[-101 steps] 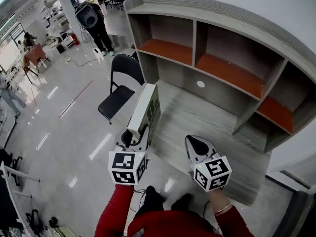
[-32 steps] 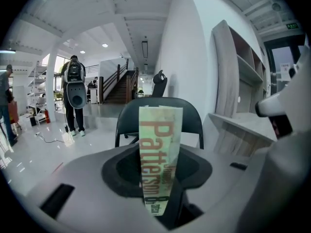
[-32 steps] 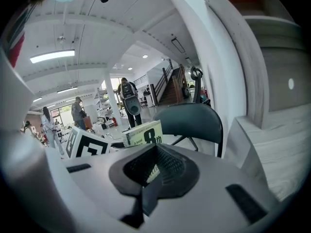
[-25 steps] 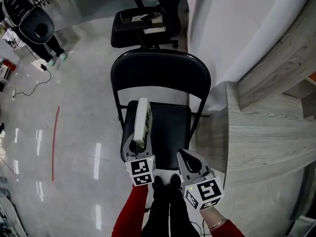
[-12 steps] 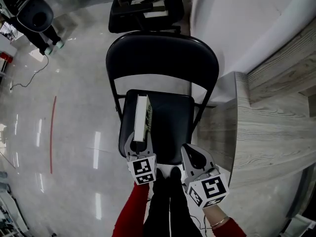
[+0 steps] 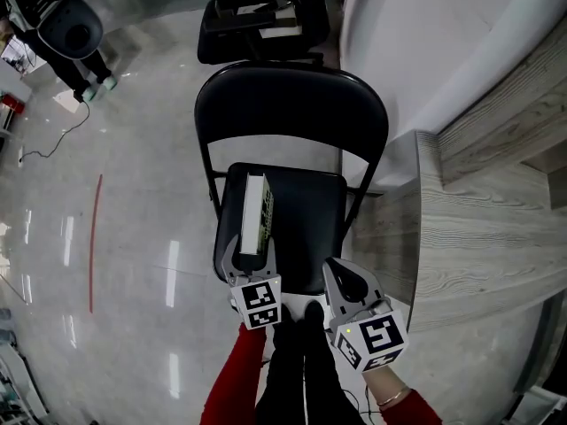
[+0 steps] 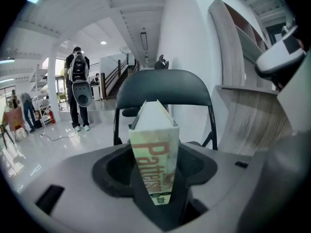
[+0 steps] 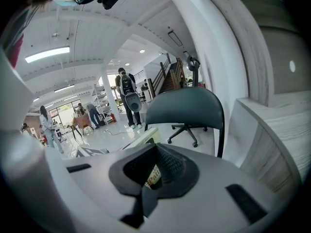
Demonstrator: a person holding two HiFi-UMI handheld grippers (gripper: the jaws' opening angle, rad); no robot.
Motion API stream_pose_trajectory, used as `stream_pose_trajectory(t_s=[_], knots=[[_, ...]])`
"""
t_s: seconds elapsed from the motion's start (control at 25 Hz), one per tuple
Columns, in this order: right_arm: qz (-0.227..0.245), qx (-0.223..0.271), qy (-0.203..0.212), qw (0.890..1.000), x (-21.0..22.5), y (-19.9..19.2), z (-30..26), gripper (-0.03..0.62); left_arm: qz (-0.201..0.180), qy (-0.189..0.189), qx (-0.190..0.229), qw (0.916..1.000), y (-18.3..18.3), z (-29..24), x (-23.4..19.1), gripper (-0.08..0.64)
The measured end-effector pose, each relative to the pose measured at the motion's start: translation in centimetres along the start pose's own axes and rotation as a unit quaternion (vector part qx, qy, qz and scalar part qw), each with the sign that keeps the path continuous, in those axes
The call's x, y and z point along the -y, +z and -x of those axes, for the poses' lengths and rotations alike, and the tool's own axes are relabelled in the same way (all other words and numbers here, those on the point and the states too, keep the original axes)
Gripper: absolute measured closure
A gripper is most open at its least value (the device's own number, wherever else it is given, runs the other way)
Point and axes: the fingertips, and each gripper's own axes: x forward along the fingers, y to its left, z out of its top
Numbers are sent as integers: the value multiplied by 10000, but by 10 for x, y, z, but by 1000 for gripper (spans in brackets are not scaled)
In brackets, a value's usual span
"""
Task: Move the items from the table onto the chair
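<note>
Black folding chair (image 6: pixel 292 104): seat is carrying Patterson book (image 6: pixel 256 212), standing on edge at seat's left side, spine facing left gripper (image 6: pixel 251 253), length running fwd toward backrest. Left gripper: nearer one; jaws are opening, book's near end sitting between them. Right gripper (image 6: pixel 340 274): jaws are pressing together, empty, hovering nr seat front, beside desk (image 6: pixel 469 228).

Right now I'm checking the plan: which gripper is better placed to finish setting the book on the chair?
Left. The left gripper has the book standing on edge over the chair seat, between its opening fingers. The right gripper is shut and empty, beside it.
</note>
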Motion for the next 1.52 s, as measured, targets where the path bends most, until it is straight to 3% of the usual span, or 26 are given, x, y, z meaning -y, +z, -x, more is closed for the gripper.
stream_pose_trajectory(t_s=[0.12, 0.24, 0.56, 0.68, 0.8, 1.08, 1.52], knots=[[-56, 22, -57, 10000, -2, 1, 3, 583, -186, 98, 92, 9997, 10, 9, -3, 281], [-27, 67, -44, 10000, -5, 6, 6, 583, -86, 19, 291, 9995, 28, 27, -3, 275], [-40, 386, 15, 9992, -20, 47, 20, 583, 417, -1057, 716, 9909, 102, 115, 21, 280], [66, 584, 236, 9980, -29, 67, 26, 583, 509, -1240, 931, 9866, 130, 138, 17, 388], [109, 721, 485, 9962, -42, 85, 41, 583, 399, -1184, 1247, 9843, 162, 162, 6, 551], [474, 1034, 642, 9914, -62, 120, 85, 583, 305, -1397, 1614, 9765, 218, 204, 2, 552], [716, 1538, 607, 9836, -62, 139, 129, 583, -52, -1819, 1997, 9628, 239, 235, 36, 552]])
